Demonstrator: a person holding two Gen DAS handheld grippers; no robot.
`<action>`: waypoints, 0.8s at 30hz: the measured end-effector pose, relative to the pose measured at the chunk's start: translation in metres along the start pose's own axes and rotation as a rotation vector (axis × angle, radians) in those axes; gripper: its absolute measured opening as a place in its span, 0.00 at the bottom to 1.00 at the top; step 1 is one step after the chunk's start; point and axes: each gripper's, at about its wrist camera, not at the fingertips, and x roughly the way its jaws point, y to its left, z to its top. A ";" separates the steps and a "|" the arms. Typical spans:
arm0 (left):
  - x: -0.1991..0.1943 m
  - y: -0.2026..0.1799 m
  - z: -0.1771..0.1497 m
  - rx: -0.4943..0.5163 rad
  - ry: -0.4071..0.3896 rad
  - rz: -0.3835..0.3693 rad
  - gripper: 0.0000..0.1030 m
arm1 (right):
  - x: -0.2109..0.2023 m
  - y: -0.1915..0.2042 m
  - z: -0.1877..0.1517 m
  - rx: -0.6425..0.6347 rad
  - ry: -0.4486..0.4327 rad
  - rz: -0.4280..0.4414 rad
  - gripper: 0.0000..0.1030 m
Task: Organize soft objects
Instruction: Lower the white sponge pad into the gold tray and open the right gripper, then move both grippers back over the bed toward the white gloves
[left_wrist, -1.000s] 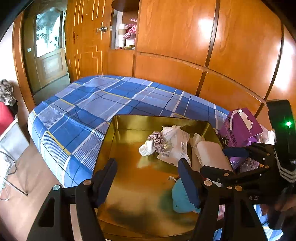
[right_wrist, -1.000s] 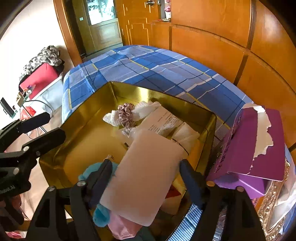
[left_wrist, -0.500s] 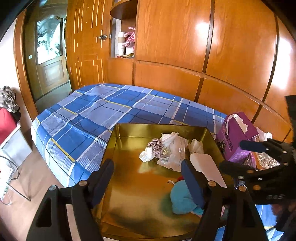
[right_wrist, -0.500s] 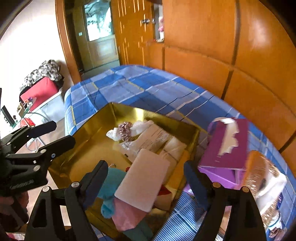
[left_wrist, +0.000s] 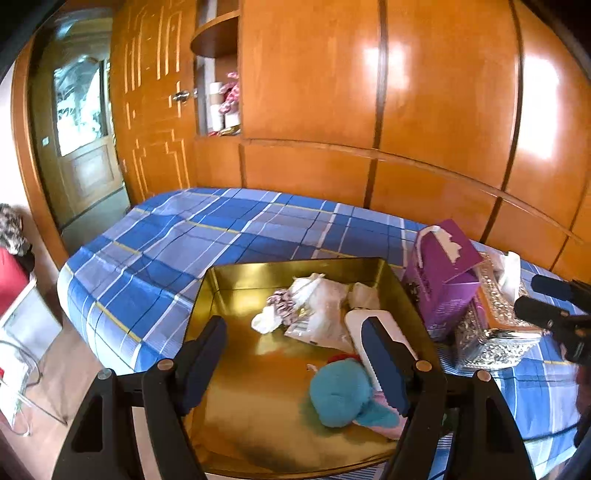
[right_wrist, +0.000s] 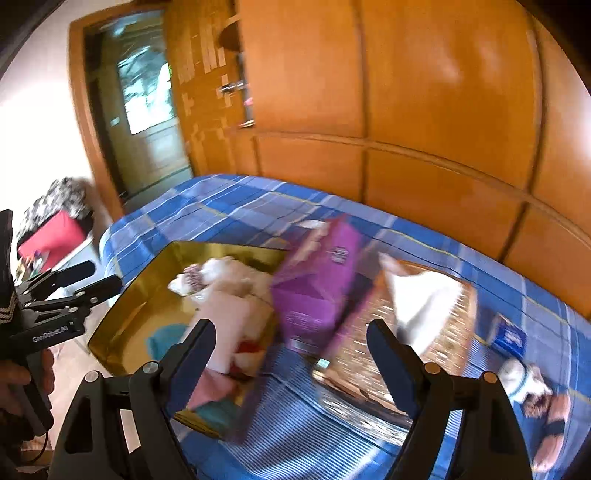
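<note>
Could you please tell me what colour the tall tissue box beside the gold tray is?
The tissue box is purple, clearest in the left wrist view.

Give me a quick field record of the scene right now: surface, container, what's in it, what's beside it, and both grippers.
surface: bed with blue plaid cover
container: gold tray on the bed
in tray: teal plush toy, white pad, clear plastic bag, scrunchie
beside tray: purple box, silver tissue box
further right on bed: small stuffed toy, blurred
left gripper: open, nothing between the jaws
right gripper: open, nothing held
</note>
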 end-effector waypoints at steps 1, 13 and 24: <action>-0.002 -0.005 0.001 0.012 -0.003 -0.007 0.73 | -0.004 -0.006 -0.003 0.015 -0.005 -0.011 0.83; -0.021 -0.058 0.015 0.151 -0.057 -0.101 0.73 | -0.028 -0.095 -0.069 0.182 0.078 -0.195 0.83; -0.046 -0.152 0.035 0.353 -0.120 -0.301 0.73 | -0.037 -0.159 -0.162 0.349 0.257 -0.343 0.83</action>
